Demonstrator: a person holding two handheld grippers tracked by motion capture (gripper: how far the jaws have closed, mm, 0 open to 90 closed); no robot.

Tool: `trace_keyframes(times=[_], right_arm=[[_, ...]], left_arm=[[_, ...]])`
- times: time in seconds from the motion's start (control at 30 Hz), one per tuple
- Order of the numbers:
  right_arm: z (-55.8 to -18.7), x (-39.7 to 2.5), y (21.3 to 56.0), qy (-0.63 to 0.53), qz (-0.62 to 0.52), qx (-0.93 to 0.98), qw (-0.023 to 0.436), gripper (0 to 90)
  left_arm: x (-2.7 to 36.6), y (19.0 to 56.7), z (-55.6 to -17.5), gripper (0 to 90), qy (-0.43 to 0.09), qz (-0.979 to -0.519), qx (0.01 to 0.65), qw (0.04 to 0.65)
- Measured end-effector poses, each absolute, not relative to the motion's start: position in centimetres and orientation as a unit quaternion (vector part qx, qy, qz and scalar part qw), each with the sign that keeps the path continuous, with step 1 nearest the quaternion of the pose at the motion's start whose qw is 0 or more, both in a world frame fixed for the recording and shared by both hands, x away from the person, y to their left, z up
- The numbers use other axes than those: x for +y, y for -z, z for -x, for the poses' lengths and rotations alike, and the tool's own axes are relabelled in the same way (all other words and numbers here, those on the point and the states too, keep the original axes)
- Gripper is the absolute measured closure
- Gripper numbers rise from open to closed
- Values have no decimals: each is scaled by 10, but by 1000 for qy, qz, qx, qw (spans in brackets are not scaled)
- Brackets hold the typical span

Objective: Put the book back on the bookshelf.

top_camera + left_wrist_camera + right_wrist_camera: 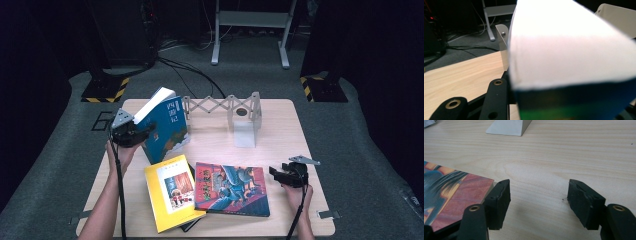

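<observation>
On the left side of the table: the left gripper (131, 133) holds the blue book (166, 124) lifted and tilted, its lower edge close to the wood.
Left gripper state: its jaws are closed on the blue book; in the left gripper view the white page block (571, 47) and the blue cover edge sit right between them.
Right gripper (539, 197): it is low over bare wood at the right side of the table, jaws wide apart, nothing between them.
Right gripper position: just beside the right edge of the red book (446, 195); whether the jaw touches the book, I cannot tell.
Writing on blue book: large white Chinese characters on the cover, too small for me to read surely.
Yellow book (172, 192): it lies flat at the front, with a picture of a small figure before a red curtain; its title I cannot read.
Red book in high view (232, 189): it lies flat beside the yellow book, with a drawing in blue and grey and yellow characters along its left edge, probably the title.
Under the yellow book: one dark thing (189, 225) shows at its front corner.
Rack: a grey folding book stand (235, 112) stands at the back of the table.
Surface: a pale wooden table (300, 150) with rounded corners.
Room: grey carpet floor (370, 165), black cables, yellow-black striped stand bases (105, 90), dark background.
</observation>
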State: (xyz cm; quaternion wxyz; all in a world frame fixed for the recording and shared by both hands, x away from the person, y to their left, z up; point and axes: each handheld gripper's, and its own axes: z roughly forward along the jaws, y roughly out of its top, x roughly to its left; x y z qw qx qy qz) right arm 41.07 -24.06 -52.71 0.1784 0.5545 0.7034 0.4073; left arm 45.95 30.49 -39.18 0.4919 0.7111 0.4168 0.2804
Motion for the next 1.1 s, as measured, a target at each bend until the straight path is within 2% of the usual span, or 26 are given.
trace_keyframes(times=[0.27,0.6,0.73,1.0,1.1], right_arm=[[-411,-241,527,-407,-553,705,176,351],[-411,-241,527,-408,-551,706,175,354],[-411,-241,527,-410,-550,707,174,355],[-411,-241,527,-409,-549,707,174,358],[-411,-241,527,-410,-549,708,174,358]], left_arm=[[302,366,-459,543,-290,-716,415,480],[291,334,-480,499,-283,-752,414,428],[289,328,-486,500,-276,-753,416,429],[288,322,-496,563,-240,-785,416,391],[289,321,-497,559,-230,-790,416,386]])
